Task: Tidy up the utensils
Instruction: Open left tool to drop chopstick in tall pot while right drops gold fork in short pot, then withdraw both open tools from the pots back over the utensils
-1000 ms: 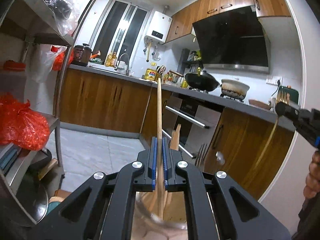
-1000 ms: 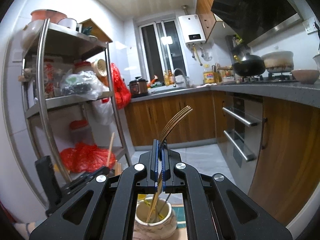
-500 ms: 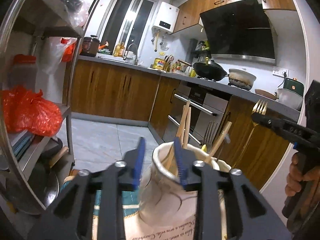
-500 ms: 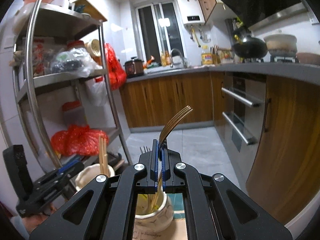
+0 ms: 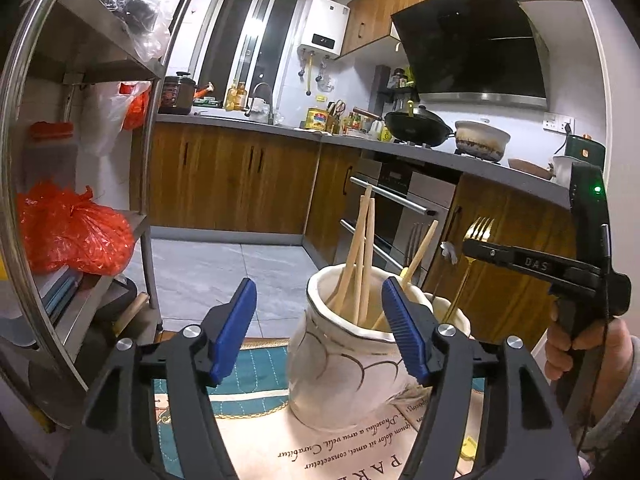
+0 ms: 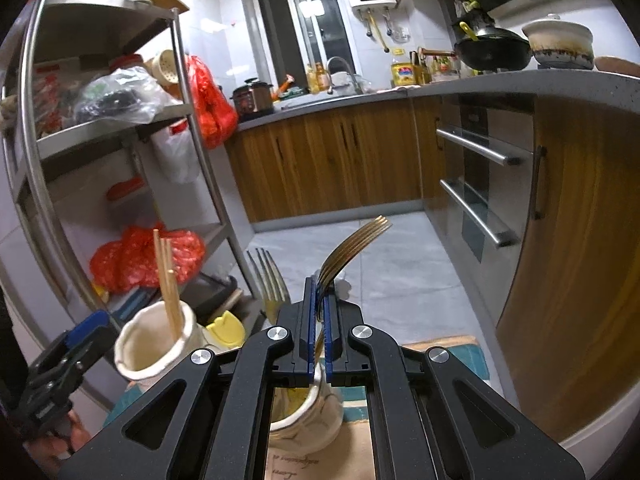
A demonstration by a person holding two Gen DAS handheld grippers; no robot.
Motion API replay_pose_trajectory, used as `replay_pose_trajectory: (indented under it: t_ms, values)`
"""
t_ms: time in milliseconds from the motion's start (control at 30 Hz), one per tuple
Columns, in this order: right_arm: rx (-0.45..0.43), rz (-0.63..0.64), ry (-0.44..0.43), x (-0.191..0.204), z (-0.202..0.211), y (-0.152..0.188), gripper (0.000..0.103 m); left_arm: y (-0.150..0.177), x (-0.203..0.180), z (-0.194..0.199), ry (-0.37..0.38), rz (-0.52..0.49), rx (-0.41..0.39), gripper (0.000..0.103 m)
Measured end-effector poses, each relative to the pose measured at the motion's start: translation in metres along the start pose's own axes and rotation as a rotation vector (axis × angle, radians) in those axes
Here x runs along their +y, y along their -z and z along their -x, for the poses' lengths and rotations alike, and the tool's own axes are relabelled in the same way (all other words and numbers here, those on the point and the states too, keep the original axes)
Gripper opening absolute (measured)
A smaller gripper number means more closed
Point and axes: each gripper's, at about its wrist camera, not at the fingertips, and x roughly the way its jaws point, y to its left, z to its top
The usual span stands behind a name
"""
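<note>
Chopsticks (image 5: 362,256) stand in our left jar (image 5: 344,364) on the mat (image 5: 256,364). Our left gripper (image 5: 316,332) is wide open, with nothing in it, right by that jar. If we bump it, the jar could tip. Our right gripper (image 6: 317,340) squeezes the gold fork (image 6: 352,248) above the other jar (image 6: 304,412). If we let go crooked, the fork could hit the rim and fall.

chopsticks (image 5: 362,256) in jar (image 5: 340,372)
</note>
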Motion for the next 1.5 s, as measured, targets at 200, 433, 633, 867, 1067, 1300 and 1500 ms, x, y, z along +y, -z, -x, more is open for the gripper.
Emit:
replay_pose_trajectory:
  t_ms: [200, 433, 633, 867, 1067, 1300, 1500]
  values:
    - [0.008, -0.005, 0.003, -0.003, 0.000, 0.002, 0.024, 0.003, -0.001, 0.001, -0.001, -0.007, 0.006, 0.071]
    - [-0.014, -0.019, -0.013, -0.008, 0.011, 0.009, 0.084, 0.003, -0.004, 0.004, -0.043, -0.039, 0.018, 0.098]
    - [-0.012, 0.003, -0.005, -0.012, 0.026, 0.025, 0.098, 0.005, -0.014, 0.010, -0.080, -0.098, 0.031, 0.097]
    - [0.026, 0.050, 0.051, -0.016, 0.039, 0.051, 0.098, 0.012, -0.019, 0.022, -0.069, -0.106, 0.061, 0.097]
    - [0.081, 0.071, 0.071, -0.021, 0.051, 0.075, 0.098, 0.025, -0.020, 0.031, -0.074, -0.105, 0.114, 0.097]
    - [0.164, 0.087, 0.085, -0.021, 0.058, 0.102, 0.098, 0.042, -0.023, 0.040, -0.087, -0.122, 0.167, 0.097]
    - [0.220, 0.106, 0.090, -0.017, 0.066, 0.117, 0.098, 0.062, -0.021, 0.045, -0.083, -0.115, 0.235, 0.097]
